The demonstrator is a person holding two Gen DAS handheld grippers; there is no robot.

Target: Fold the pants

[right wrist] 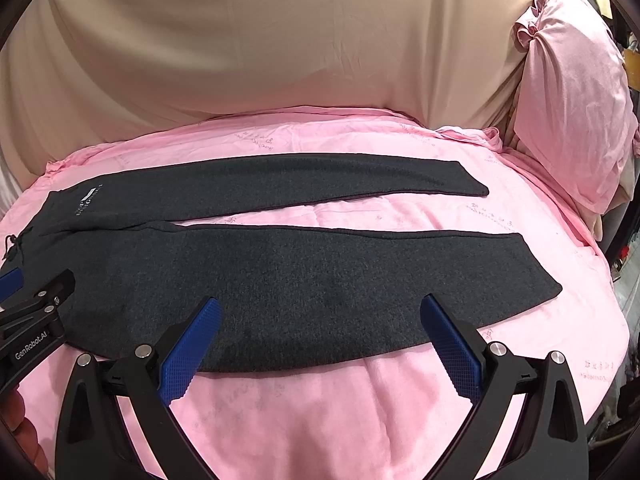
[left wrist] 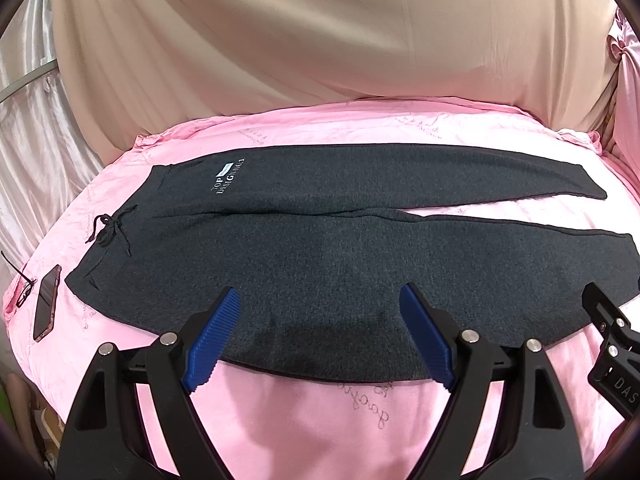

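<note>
Dark grey pants [left wrist: 312, 248] lie flat on a pink sheet, waistband with a tied drawstring [left wrist: 108, 230] at the left, both legs stretched to the right with a pink gap between them. My left gripper [left wrist: 318, 300] hangs open above the near leg's front edge, nothing between its blue pads. In the right wrist view the same pants [right wrist: 304, 276] spread across, and my right gripper [right wrist: 320, 312] is open above the near leg, holding nothing. Each gripper's black body shows at the edge of the other's view.
The pink sheet [right wrist: 332, 408] covers a bed with a beige headboard cover [left wrist: 304, 40] behind. A phone [left wrist: 46, 304] and glasses [left wrist: 22, 284] lie at the bed's left edge. A pink pillow [right wrist: 572, 96] leans at the far right.
</note>
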